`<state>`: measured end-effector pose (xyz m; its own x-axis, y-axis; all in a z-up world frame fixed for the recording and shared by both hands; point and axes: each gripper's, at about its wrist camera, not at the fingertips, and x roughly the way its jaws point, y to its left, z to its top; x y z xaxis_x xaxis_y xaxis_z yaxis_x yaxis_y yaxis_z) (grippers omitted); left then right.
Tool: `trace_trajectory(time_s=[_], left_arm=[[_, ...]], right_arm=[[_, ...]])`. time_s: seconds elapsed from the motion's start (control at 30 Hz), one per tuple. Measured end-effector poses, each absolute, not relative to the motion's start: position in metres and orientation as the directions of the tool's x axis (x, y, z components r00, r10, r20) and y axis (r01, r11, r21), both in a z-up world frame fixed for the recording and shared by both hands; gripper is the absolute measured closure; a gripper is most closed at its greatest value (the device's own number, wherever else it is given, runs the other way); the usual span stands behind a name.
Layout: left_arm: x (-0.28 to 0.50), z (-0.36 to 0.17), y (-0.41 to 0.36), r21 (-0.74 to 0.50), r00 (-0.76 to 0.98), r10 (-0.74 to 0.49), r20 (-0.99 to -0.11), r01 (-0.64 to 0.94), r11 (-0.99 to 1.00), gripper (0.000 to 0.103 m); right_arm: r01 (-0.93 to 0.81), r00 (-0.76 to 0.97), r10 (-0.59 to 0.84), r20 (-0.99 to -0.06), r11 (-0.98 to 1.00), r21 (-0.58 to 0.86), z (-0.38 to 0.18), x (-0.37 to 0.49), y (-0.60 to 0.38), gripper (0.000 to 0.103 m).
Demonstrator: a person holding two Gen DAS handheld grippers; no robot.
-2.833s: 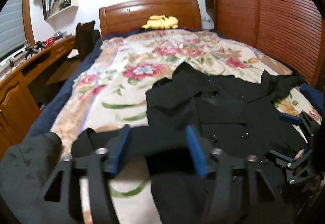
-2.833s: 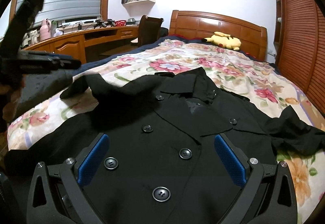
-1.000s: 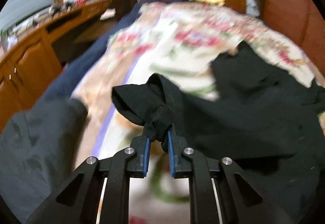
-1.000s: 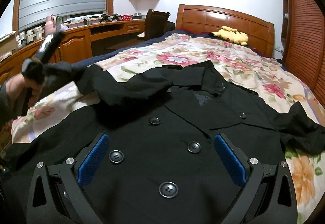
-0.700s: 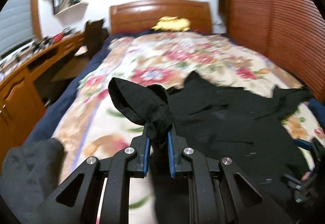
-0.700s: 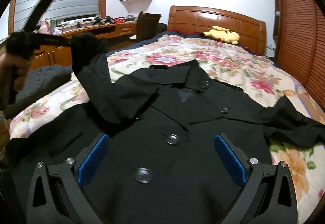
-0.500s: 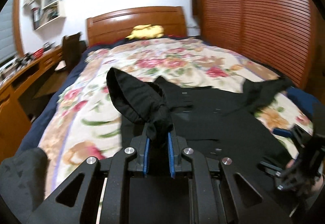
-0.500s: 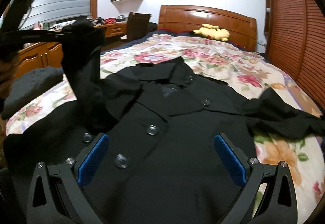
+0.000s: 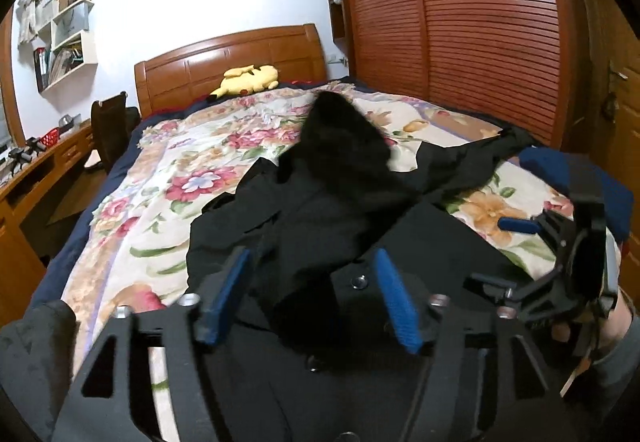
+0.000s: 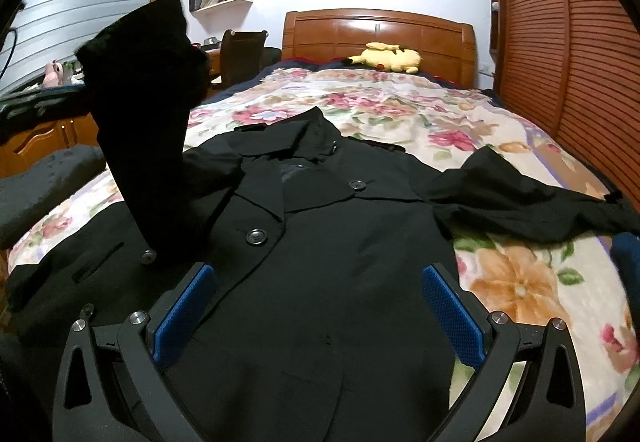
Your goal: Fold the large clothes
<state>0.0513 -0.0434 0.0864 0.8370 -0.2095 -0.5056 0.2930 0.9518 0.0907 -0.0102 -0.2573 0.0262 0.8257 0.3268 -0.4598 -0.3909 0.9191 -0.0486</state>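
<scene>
A black double-breasted coat (image 10: 320, 242) lies face up on the floral bedspread (image 10: 400, 105). Its left sleeve (image 10: 148, 129) stands up in the air over the coat's left front, blurred; in the left wrist view the sleeve (image 9: 340, 169) falls across the coat's chest. My left gripper (image 9: 312, 290) is open, and the sleeve runs loose between its spread blue pads. My right gripper (image 10: 316, 314) is open and empty, low over the coat's lower front; it also shows in the left wrist view (image 9: 560, 254). The other sleeve (image 10: 520, 197) lies spread to the right.
A yellow plush toy (image 10: 384, 57) lies by the wooden headboard (image 10: 380, 29). A slatted wooden wardrobe (image 10: 580, 41) runs along the right. A desk and chair (image 10: 244, 53) stand left of the bed. A dark grey cloth (image 10: 40, 181) lies at the bed's left edge.
My left gripper held the sleeve end pinched and swung it up and over the coat; now its jaws have opened and the sleeve is falling loose. The right gripper stayed open.
</scene>
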Motion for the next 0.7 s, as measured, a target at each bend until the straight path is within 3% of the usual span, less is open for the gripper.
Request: trace_trajectory(time_s=[0.4,0.7], left_arm=[[0.023,0.04,0.012,0.005,0.838,-0.18,-0.516,0.213,0.977,0.024],[0.002,0.038,0.029,-0.018,0.852,-0.181,-0.492,0.198,0.98,0.024]], right_arm=[[-0.384,0.855,0.341,-0.392,0.923,-0.034,0.039,-0.028,-0.259,0.0],[-0.308,0.866,0.241,-0.438,0.947,-0.089,0.027,-0.017,-0.268,0.0]])
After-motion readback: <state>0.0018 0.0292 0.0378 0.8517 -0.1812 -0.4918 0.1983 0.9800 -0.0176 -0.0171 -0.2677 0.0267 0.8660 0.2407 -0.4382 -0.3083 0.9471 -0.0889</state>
